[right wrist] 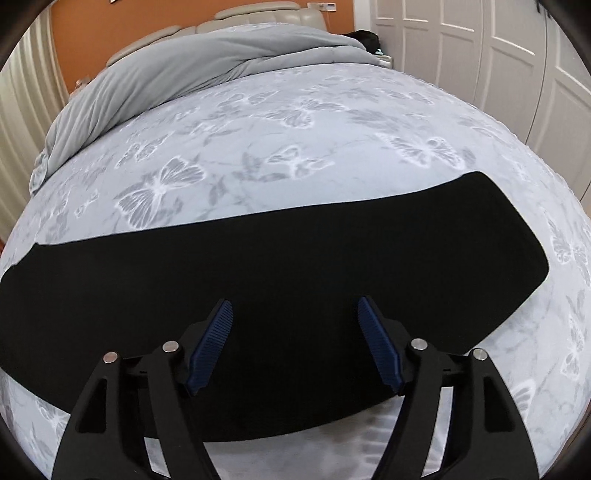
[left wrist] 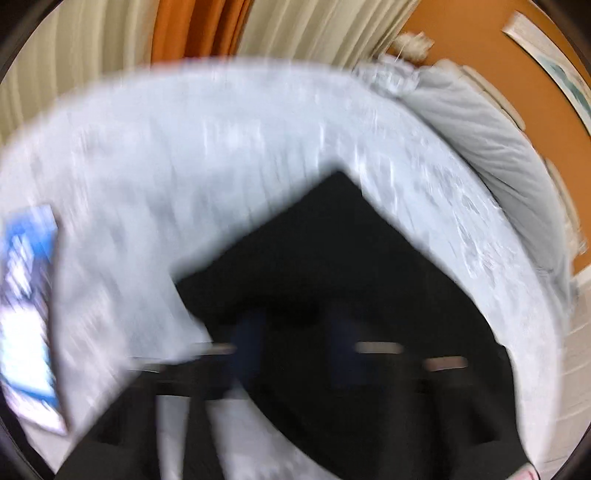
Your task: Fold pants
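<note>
- Left wrist view: the picture is heavily smeared by motion blur.
- The black pants [left wrist: 325, 266] lie on the bed sheet [left wrist: 221, 147], a pale grey-blue cloth. One squared corner of the dark fabric points toward the top of the frame.
- The left gripper [left wrist: 299, 332] shows only as two dim dark-blue finger shapes over the black cloth. Its jaws read as clenched fully together; the blur hides whether any fabric is pinched between them.
- A bunched grey duvet [left wrist: 491, 147] with soft ridges lies along the right edge of the bed.
- Pleated cream curtains [left wrist: 314, 29] and an orange curtain panel [left wrist: 192, 29] hang behind the bed.
- A blue and white flat object [left wrist: 27, 314] lies on the sheet at the far left, too blurred to name.

- Right wrist view: this picture is sharp.
- The pants [right wrist: 277, 266] stretch as a long, smooth, matte black band across the bed, flat and without wrinkles, with a rounded end at the right.
- The sheet [right wrist: 295, 129] is printed with white and grey butterflies.
- The right gripper [right wrist: 295, 339] hovers over the near part of the pants, jaws spread wide and released, nothing between them. Its ribbed dark-blue pads [right wrist: 212, 343] sit on black plastic arms with silver pins.
- The grey duvet [right wrist: 184, 70] is heaped at the head of the bed, before a padded cream headboard [right wrist: 258, 14].
- White panelled doors [right wrist: 480, 55] stand at the right.
</note>
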The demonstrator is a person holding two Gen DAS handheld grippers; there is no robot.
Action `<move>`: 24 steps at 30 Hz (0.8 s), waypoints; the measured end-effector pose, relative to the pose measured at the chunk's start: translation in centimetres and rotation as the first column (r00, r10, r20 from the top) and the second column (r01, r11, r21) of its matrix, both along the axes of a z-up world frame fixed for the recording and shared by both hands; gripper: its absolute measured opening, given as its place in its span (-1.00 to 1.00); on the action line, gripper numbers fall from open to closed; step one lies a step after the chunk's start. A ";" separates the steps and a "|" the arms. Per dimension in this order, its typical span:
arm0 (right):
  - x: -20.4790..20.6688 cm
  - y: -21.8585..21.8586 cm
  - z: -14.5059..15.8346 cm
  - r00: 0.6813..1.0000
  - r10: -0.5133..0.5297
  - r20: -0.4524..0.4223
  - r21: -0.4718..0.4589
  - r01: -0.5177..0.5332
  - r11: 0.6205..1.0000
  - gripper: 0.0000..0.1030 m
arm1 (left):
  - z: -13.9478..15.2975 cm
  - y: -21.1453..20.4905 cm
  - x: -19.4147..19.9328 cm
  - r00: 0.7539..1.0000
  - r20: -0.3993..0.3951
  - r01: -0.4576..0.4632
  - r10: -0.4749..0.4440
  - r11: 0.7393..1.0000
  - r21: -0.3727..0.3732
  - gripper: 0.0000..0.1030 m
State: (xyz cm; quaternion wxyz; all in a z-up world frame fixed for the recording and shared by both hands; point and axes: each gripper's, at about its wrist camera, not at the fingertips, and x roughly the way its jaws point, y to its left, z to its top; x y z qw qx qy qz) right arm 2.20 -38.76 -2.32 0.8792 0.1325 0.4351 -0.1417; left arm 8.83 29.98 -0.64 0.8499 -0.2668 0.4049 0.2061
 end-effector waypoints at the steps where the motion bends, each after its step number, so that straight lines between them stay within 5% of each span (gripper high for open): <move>1: -0.1 0.4 0.2 1.000 0.008 0.015 -0.006 -0.008 1.000 0.33 | 0.5 0.0 0.2 1.000 0.010 0.003 -0.004 0.999 0.044 -1.00; 3: -0.1 0.5 0.5 1.000 0.009 0.027 -0.005 -0.009 1.000 0.36 | 0.7 0.5 0.0 0.999 0.006 -0.038 0.038 0.999 0.037 -0.88; 5: -0.1 -0.2 0.5 0.999 -0.030 0.023 0.001 0.030 1.000 0.37 | 1.2 0.0 -1.0 0.998 0.037 -0.047 0.047 0.999 -0.009 -0.34; 6: -0.4 -1.1 0.5 0.997 -0.069 0.026 0.008 0.069 0.998 0.37 | 2.0 -0.5 -1.8 0.995 0.087 -0.043 0.043 0.999 -0.002 0.09; 9: -1.8 -4.1 1.4 0.979 -0.194 0.054 0.019 0.193 0.981 0.56 | 4.7 -4.8 -4.0 0.982 0.187 -0.018 -0.018 0.983 0.185 0.70; 14: -7.5 -11.1 2.4 0.883 -0.454 0.115 0.091 0.446 0.890 0.65 | 4.8 -14.9 -3.8 0.940 0.107 0.247 -0.324 0.863 0.440 0.76; 17: -10.0 -14.9 1.2 0.836 -0.544 0.067 0.132 0.533 0.835 0.65 | 2.9 -20.0 -4.1 0.889 0.005 0.399 -0.458 0.780 0.482 0.76; 24: -10.4 -18.9 -1.7 0.859 -0.511 0.030 0.270 0.485 0.832 0.68 | 0.0 -27.5 -6.1 0.776 -0.086 0.559 -0.625 0.619 0.551 0.76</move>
